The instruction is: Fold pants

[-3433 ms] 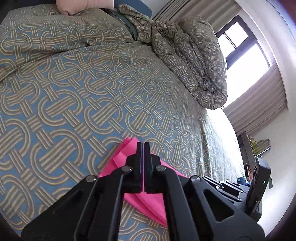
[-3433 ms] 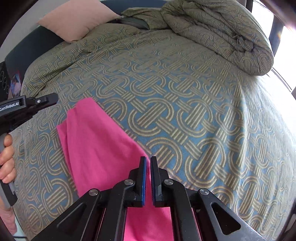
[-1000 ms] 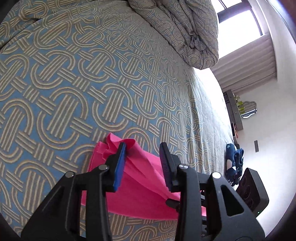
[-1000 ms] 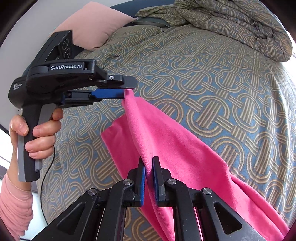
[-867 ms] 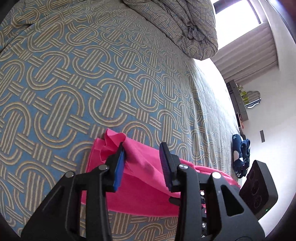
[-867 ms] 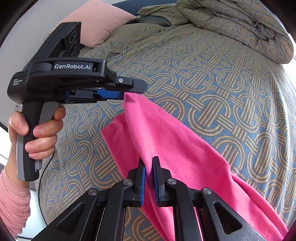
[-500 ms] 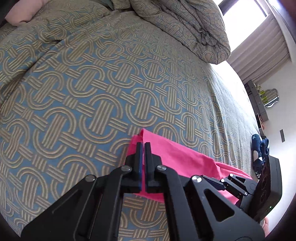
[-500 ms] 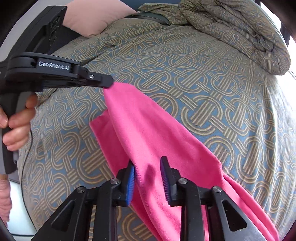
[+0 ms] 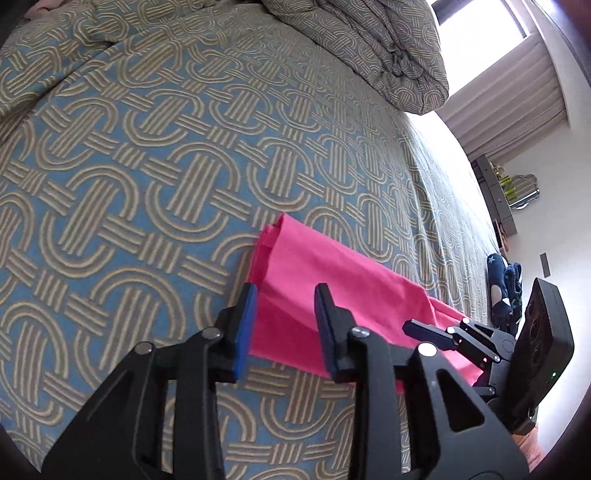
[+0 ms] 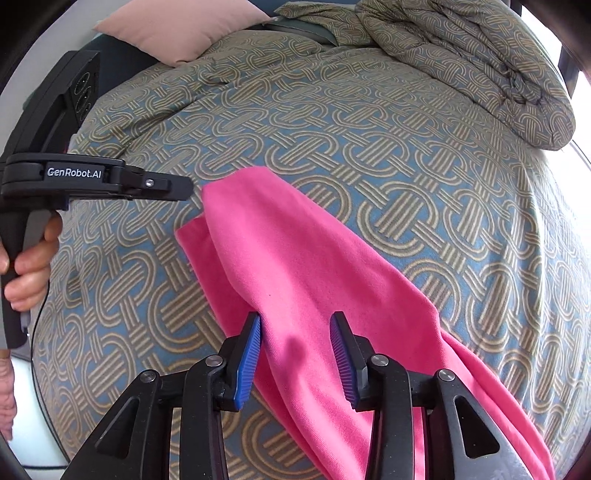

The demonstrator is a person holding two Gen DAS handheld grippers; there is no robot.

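Note:
The pink pants (image 10: 314, 273) lie folded lengthwise on the patterned bedspread (image 10: 388, 122), one layer over the other, running from the middle to the lower right. They also show in the left wrist view (image 9: 332, 288). My left gripper (image 9: 286, 310) is open and empty, just above the pants' near end. In the right wrist view it (image 10: 184, 190) hovers beside the pants' far corner. My right gripper (image 10: 295, 332) is open and empty above the middle of the pants. It also shows in the left wrist view (image 9: 424, 328).
A bunched duvet (image 10: 480, 62) lies at the far right of the bed. A pink pillow (image 10: 184, 29) sits at the head. The bed edge is at the left (image 10: 40, 369). Dark slippers (image 9: 506, 284) lie on the floor beyond the bed.
Both grippers held the pants and laid one layer over the other. Half a second ago the right opened; now the left has opened too, and the pants rest on the bed.

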